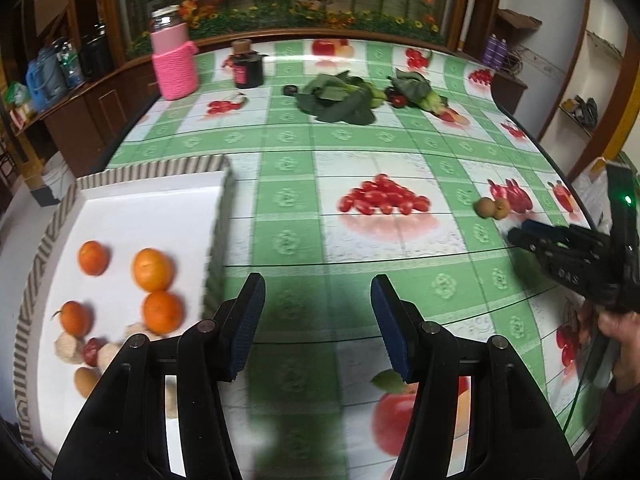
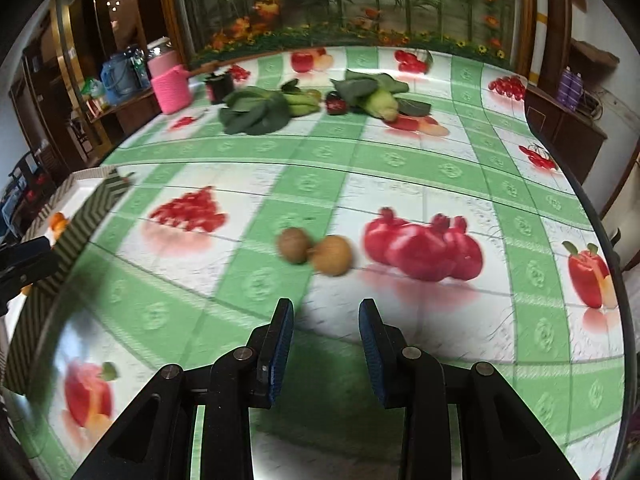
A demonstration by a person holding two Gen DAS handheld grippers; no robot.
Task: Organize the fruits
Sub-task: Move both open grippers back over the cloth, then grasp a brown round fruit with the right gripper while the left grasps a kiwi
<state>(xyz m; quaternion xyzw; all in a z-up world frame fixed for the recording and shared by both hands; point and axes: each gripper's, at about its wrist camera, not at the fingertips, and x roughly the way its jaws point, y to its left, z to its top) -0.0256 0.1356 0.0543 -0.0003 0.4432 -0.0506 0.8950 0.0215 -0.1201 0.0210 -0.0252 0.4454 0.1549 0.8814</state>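
A white tray [image 1: 152,200] with a striped rim sits at the table's left and holds several oranges [image 1: 153,269] and small pale and red fruits [image 1: 93,350]. Two small brown fruits [image 2: 314,251] lie together on the tablecloth; they also show in the left wrist view [image 1: 493,207]. My left gripper [image 1: 318,316] is open and empty over the tablecloth, just right of the tray. My right gripper [image 2: 326,330] is open and empty, a short way in front of the brown fruits; it shows in the left wrist view [image 1: 520,232] at the right.
Leafy greens [image 1: 340,98], a corn cob [image 2: 382,104] and a dark red fruit [image 2: 335,105] lie at the far side. A pink-sleeved jar [image 1: 173,56] and a dark jar [image 1: 248,66] stand at the back left. The tablecloth is printed with fruit pictures.
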